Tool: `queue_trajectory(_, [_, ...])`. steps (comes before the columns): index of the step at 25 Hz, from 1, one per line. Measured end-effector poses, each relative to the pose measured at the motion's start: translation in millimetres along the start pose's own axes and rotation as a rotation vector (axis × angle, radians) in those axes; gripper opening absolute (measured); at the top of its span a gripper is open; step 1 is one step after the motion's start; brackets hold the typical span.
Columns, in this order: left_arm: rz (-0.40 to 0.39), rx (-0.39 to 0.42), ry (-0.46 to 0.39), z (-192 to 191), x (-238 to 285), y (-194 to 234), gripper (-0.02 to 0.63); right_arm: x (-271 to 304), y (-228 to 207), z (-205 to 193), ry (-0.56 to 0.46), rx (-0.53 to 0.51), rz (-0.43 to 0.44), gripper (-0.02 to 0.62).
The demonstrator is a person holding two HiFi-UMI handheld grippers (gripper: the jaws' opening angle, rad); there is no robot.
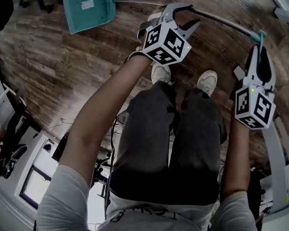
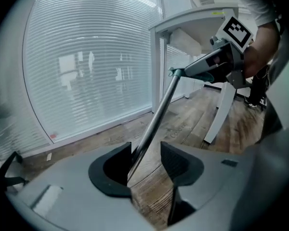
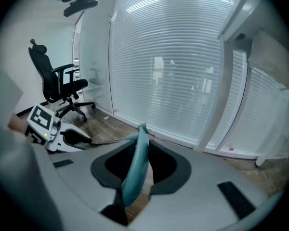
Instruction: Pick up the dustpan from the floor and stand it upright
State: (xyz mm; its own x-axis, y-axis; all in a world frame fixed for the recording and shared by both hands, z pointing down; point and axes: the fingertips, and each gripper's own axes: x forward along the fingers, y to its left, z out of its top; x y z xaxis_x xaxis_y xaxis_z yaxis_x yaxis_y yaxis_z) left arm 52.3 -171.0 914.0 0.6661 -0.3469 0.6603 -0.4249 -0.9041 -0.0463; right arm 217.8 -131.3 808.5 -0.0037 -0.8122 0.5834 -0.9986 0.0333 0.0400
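The teal dustpan (image 1: 88,5) hangs over the wood floor at the upper left of the head view. Its long metal pole (image 1: 221,20) runs right to a teal grip (image 1: 259,36). My left gripper (image 1: 188,17) is around the pole at mid-length. In the left gripper view the pole (image 2: 156,117) leans on the left jaw, with a gap to the right jaw, so this gripper (image 2: 147,159) is open. My right gripper (image 1: 258,57) is shut on the teal grip (image 3: 138,153), which fills the space between its jaws (image 3: 137,172).
The person's two shoes (image 1: 161,73) stand on the floor below the pole. A white desk leg (image 2: 221,109) rises at the right, and a black office chair (image 3: 58,83) stands by the glass wall with blinds (image 3: 173,66). Equipment and cables (image 1: 33,172) lie at the lower left.
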Motion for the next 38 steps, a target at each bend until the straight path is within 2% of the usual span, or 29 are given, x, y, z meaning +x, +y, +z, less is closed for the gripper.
queue_trajectory(16, [0.020,-0.071,0.015,78,-95,-1,0.163,-91,44,156,-0.129,-0.236,0.055,0.080])
queue_trajectory(22, [0.039,-0.122,0.012,96,-134,2,0.163,-122,83,210,-0.197,-0.337,0.103,0.081])
queue_trajectory(29, [0.036,-0.184,0.010,108,-168,-6,0.163,-157,118,243,-0.234,-0.473,0.154,0.083])
queue_trajectory(34, [0.050,-0.239,0.006,113,-190,-15,0.163,-185,143,249,-0.239,-0.604,0.206,0.086])
queue_trajectory(38, [0.061,-0.279,-0.003,117,-200,-23,0.163,-203,161,255,-0.281,-0.685,0.251,0.087])
